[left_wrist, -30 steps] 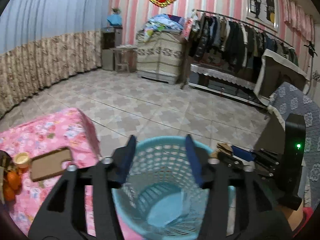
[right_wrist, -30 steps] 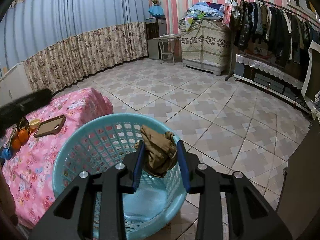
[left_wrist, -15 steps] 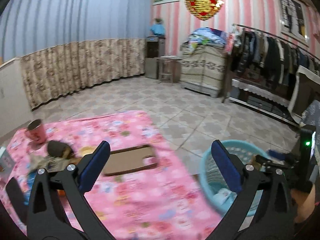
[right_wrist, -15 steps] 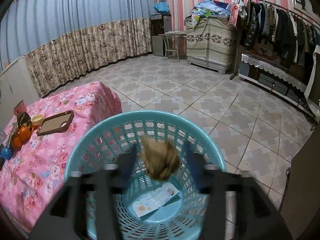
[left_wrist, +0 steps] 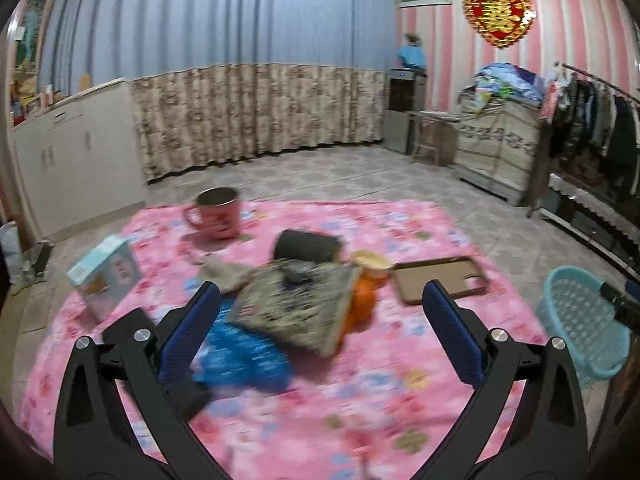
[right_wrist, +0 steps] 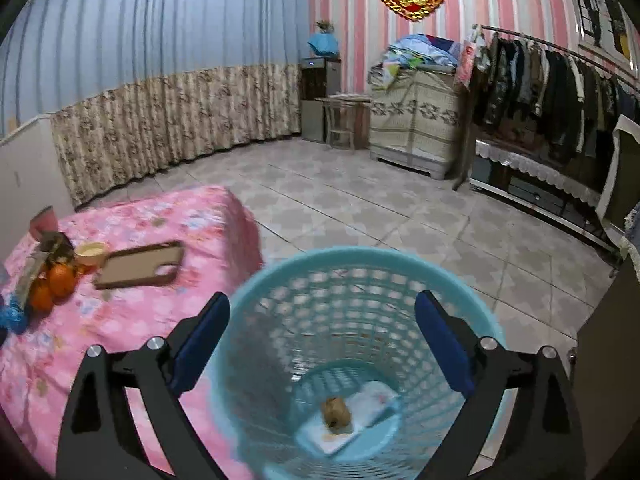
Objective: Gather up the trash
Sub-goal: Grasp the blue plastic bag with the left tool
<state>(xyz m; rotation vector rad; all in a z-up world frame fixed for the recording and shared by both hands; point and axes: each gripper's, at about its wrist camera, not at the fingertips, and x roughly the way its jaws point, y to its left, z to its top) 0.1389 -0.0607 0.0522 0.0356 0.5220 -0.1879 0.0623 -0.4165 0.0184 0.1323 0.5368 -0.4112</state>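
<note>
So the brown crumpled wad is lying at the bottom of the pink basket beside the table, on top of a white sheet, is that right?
Not quite: the basket is light blue, not pink; the pink thing is the tablecloth. The right wrist view shows the brown crumpled wad at its bottom, resting on the white sheet, beside the table.

wall heart ornament (left_wrist: 498,14) — gold double-happiness character 囍 | small box (left_wrist: 106,274) — print blurred, unreadable
</note>
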